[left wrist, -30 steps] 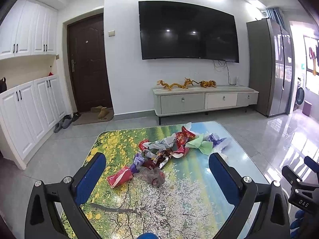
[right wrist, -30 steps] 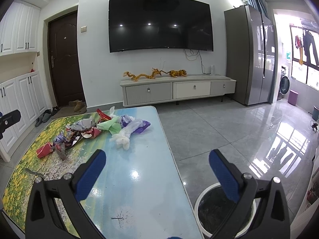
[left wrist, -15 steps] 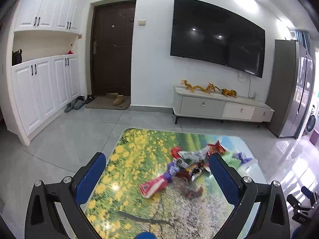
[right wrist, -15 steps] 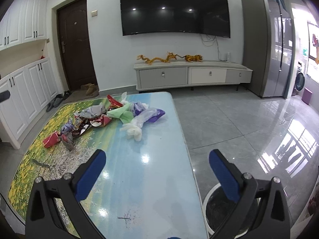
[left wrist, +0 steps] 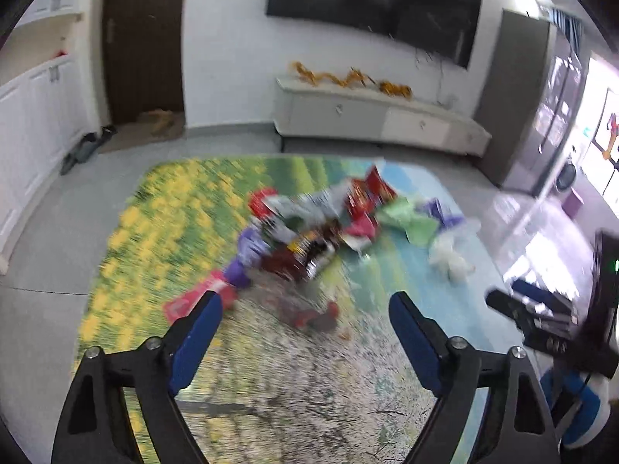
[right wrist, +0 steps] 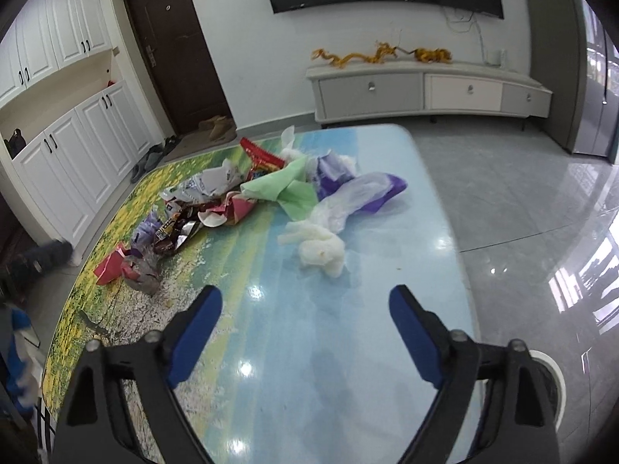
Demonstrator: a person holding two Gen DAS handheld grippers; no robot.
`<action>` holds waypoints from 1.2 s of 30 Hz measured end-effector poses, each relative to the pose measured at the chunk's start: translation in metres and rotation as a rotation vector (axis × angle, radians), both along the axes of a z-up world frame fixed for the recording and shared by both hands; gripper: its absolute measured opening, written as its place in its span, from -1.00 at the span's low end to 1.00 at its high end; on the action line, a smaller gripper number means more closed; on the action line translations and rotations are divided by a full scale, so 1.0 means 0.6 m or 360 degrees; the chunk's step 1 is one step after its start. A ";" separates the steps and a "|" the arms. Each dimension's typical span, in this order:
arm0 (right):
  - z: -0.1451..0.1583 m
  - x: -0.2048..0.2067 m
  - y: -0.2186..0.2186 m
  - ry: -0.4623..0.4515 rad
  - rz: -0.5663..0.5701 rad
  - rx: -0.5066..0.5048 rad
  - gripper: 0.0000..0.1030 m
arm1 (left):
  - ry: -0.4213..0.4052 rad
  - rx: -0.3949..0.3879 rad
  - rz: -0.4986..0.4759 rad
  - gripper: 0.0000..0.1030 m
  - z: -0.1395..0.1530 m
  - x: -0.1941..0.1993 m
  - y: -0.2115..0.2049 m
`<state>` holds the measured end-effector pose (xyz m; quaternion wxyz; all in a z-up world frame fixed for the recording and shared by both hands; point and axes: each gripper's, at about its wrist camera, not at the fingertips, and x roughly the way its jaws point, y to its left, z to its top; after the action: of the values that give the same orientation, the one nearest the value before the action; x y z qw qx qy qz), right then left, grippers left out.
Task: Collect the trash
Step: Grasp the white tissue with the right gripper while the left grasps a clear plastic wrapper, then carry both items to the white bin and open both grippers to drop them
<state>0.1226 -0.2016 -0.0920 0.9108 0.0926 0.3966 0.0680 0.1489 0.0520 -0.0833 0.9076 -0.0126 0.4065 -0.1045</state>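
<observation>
Swung down toward the trash pile mid-table, left gripper and right gripper just narrowed yet wide and empty; risked scattering light wrappers floorward if swept hastily.

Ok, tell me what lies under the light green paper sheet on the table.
The light green paper sheet lies over a red snack wrapper and a purple plastic bag, both sticking out beyond its edges. Whatever else sits beneath it is covered.
</observation>
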 end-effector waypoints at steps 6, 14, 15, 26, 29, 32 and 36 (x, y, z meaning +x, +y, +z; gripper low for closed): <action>-0.029 0.069 0.011 0.0066 0.0033 0.0003 0.27 | 0.0185 0.0082 -0.0029 0.12 -0.075 0.049 -0.036; -0.072 0.113 0.001 0.0165 0.0002 -0.0016 -0.39 | 0.0291 -0.0014 -0.0034 -0.60 -0.112 0.062 -0.013; -0.073 0.110 0.000 0.0162 0.0004 -0.0004 -0.48 | 0.0284 -0.0038 -0.0038 -0.61 -0.110 0.058 -0.009; -0.005 -0.012 0.013 -0.0001 0.0178 0.0150 -0.64 | 0.0107 -0.0128 -0.0153 -0.68 -0.030 -0.027 -0.021; 0.022 -0.063 0.001 -0.0066 0.0164 0.0181 -0.65 | 0.0044 -0.0161 -0.0252 -0.68 0.011 -0.050 -0.050; 0.046 -0.112 -0.038 -0.0110 0.0071 0.0202 -0.64 | 0.0009 -0.0171 -0.0379 -0.68 0.043 -0.064 -0.094; 0.055 -0.177 -0.110 -0.0120 -0.0125 0.0169 -0.65 | 0.0004 -0.0201 -0.0597 -0.68 0.071 -0.078 -0.182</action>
<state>0.0165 -0.2673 -0.0590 0.9208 0.1538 0.3540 0.0565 0.1019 -0.0575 -0.0404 0.8691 0.0065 0.3954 -0.2970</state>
